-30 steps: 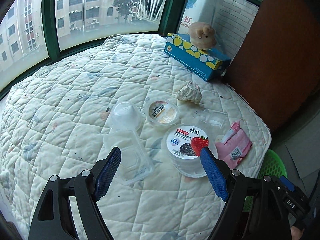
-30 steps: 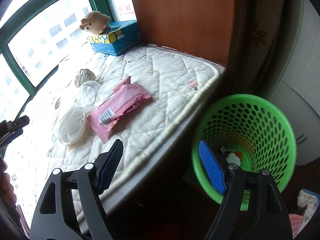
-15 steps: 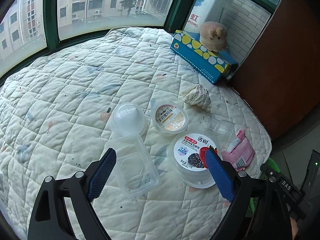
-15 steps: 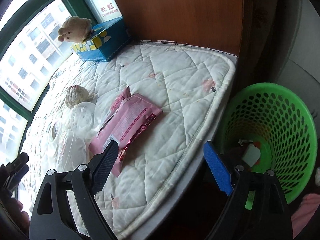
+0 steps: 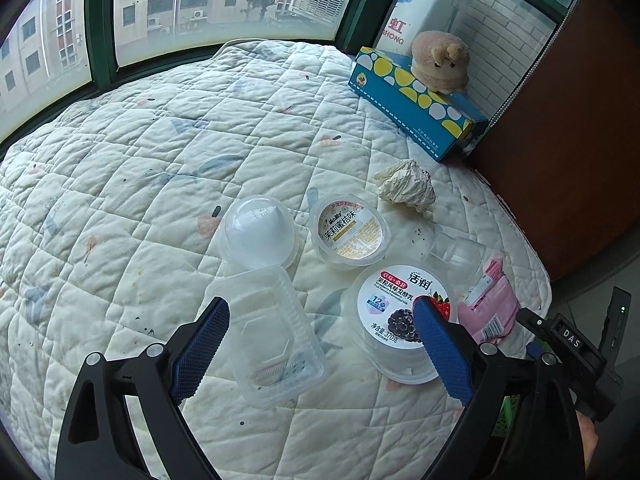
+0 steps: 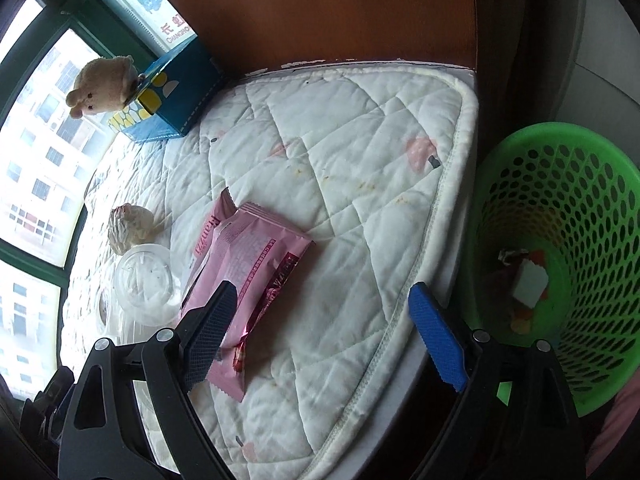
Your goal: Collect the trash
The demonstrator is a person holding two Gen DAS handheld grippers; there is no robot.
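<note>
Trash lies on a white quilted mat (image 5: 140, 200). My left gripper (image 5: 320, 344) is open and empty, above a clear plastic tray (image 5: 268, 336) and a yogurt tub (image 5: 400, 320). Beyond them are a clear dome lid (image 5: 256, 236), a jelly cup (image 5: 350, 234), a crumpled paper ball (image 5: 408, 186) and a clear cup (image 5: 456, 252). My right gripper (image 6: 324, 332) is open and empty, low over a pink wrapper (image 6: 248, 268), whose near end lies by the left finger. The green trash basket (image 6: 560, 184) stands to the right, off the mat, with scraps inside.
A blue tissue box (image 5: 416, 100) with a plush toy (image 5: 440, 60) on it stands at the back by the window. A brown wooden panel (image 6: 320, 12) borders the mat's far side. The mat's edge (image 6: 448, 200) drops off beside the basket.
My left gripper has moved forward and lower over the tray and yogurt tub. My right gripper has swung from over the basket onto the mat, close above the pink wrapper.
</note>
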